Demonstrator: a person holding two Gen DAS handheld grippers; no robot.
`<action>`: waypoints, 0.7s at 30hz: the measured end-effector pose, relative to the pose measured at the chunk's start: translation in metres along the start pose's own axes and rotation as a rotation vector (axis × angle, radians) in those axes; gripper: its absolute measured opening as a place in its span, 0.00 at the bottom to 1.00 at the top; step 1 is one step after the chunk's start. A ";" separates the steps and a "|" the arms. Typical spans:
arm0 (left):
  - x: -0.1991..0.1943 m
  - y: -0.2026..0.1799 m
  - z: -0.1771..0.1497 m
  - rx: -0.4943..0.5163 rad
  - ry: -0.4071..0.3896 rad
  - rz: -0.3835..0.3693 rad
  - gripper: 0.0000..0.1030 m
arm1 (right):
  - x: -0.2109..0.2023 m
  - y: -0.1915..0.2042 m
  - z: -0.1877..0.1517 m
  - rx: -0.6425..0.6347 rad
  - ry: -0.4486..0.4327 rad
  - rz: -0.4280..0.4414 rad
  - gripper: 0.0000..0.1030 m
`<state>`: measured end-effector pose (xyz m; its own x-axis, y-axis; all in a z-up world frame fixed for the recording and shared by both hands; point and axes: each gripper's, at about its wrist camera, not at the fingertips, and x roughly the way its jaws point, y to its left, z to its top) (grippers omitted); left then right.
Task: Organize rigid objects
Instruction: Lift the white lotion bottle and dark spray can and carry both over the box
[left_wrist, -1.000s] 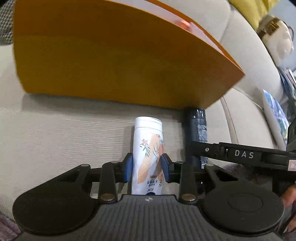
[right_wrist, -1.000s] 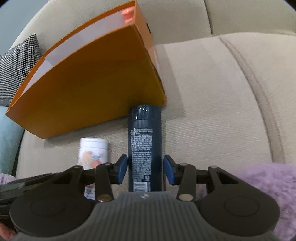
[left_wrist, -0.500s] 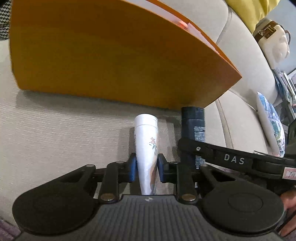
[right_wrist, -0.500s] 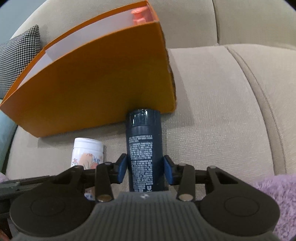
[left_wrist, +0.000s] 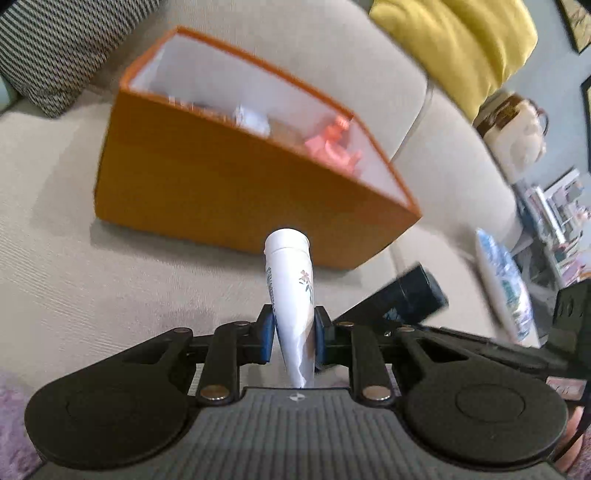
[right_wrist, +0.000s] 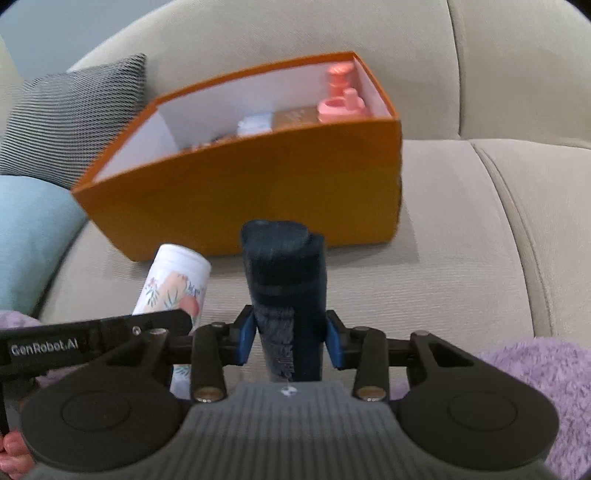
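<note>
My left gripper (left_wrist: 293, 334) is shut on a white floral tube (left_wrist: 291, 280) and holds it lifted above the beige sofa seat, in front of the orange box (left_wrist: 221, 184). My right gripper (right_wrist: 290, 338) is shut on a dark blue spray can (right_wrist: 286, 273), also lifted, in front of the orange box (right_wrist: 258, 192). The tube also shows in the right wrist view (right_wrist: 173, 288), to the left of the can. The can shows at the right of the left wrist view (left_wrist: 410, 291). The box stands open, with a pink bottle (right_wrist: 341, 98) and other items inside.
A black-and-white patterned cushion (right_wrist: 70, 114) and a light blue cushion (right_wrist: 29, 236) lie left of the box. A yellow cushion (left_wrist: 454, 44) rests on the sofa back. A purple fluffy throw (right_wrist: 535, 387) covers the seat's near edge. A patterned pillow (left_wrist: 502, 280) is at the right.
Both grippers have closed on their objects and risen with them, away from the seat. The views now look down into the open box.
</note>
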<state>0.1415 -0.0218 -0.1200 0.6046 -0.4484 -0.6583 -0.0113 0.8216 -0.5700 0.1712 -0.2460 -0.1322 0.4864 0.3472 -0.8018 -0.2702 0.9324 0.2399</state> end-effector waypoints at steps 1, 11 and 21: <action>-0.008 0.000 0.002 0.002 -0.016 -0.008 0.23 | -0.005 0.004 0.001 -0.009 -0.005 0.004 0.38; -0.069 -0.027 0.041 0.053 -0.208 -0.087 0.23 | -0.061 0.032 0.043 -0.071 -0.138 0.089 0.37; -0.077 -0.041 0.120 0.165 -0.299 -0.068 0.23 | -0.090 0.047 0.120 -0.193 -0.284 0.090 0.37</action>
<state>0.1905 0.0208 0.0131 0.8065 -0.4008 -0.4346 0.1509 0.8503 -0.5042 0.2143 -0.2213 0.0170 0.6576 0.4664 -0.5917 -0.4612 0.8702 0.1734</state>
